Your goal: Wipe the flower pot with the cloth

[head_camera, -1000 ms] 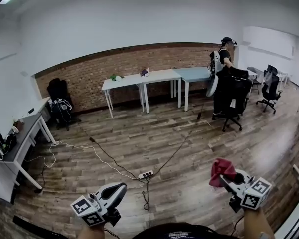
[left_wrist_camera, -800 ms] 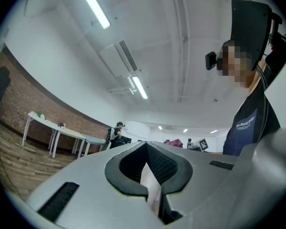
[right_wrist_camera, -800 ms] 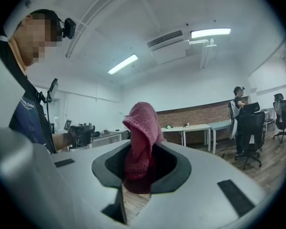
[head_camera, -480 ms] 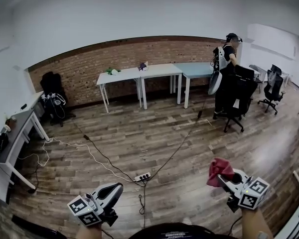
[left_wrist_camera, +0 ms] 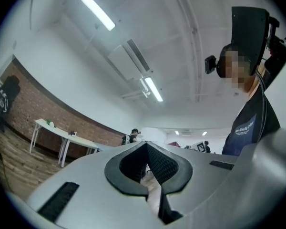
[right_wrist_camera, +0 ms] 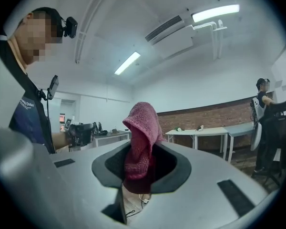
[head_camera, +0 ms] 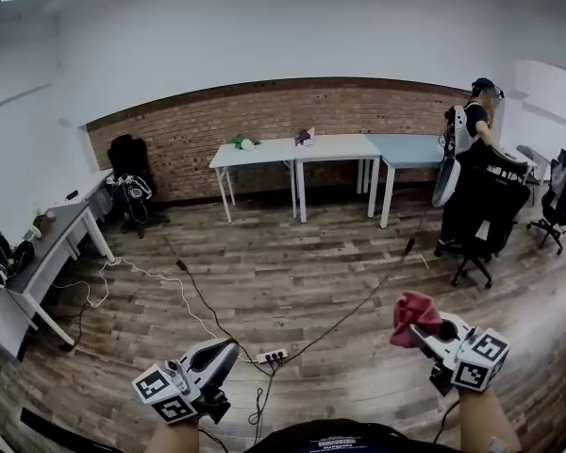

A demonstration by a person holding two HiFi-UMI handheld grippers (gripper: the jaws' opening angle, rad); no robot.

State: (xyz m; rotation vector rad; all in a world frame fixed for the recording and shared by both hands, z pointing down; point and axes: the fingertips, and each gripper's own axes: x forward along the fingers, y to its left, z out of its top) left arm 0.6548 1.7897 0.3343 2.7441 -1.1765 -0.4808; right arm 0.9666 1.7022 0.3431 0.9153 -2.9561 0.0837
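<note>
Down at the bottom of the head view, both grippers are held out over the wooden floor (head_camera: 292, 262), well apart from each other. The left gripper (head_camera: 226, 350) has its fingers squeezed together with nothing between them; its own view shows the same, left gripper (left_wrist_camera: 146, 149) closed up and empty, pointing a bit upward at the ceiling lights.

The right gripper (head_camera: 416, 331) is the one with the goods; its fingers are clamped on the red cloth (head_camera: 412, 310), which bunches up and sticks out past the tips. In the right gripper view the cloth (right_wrist_camera: 142, 132) stands up like a little hood, pinched low down in the right gripper (right_wrist_camera: 139, 175).

A white power strip (head_camera: 274, 356) lies on the floor between the two grippers, with a black cable (head_camera: 358, 305) running off it. Way across the room, a white surface (head_camera: 264, 149) stands against the brick wall (head_camera: 179, 140) with a small green plant (head_camera: 240, 142) on it; too small to tell what it sits in. Another person (head_camera: 472, 125) stands at the right beside a black office chair (head_camera: 486, 210).
</note>
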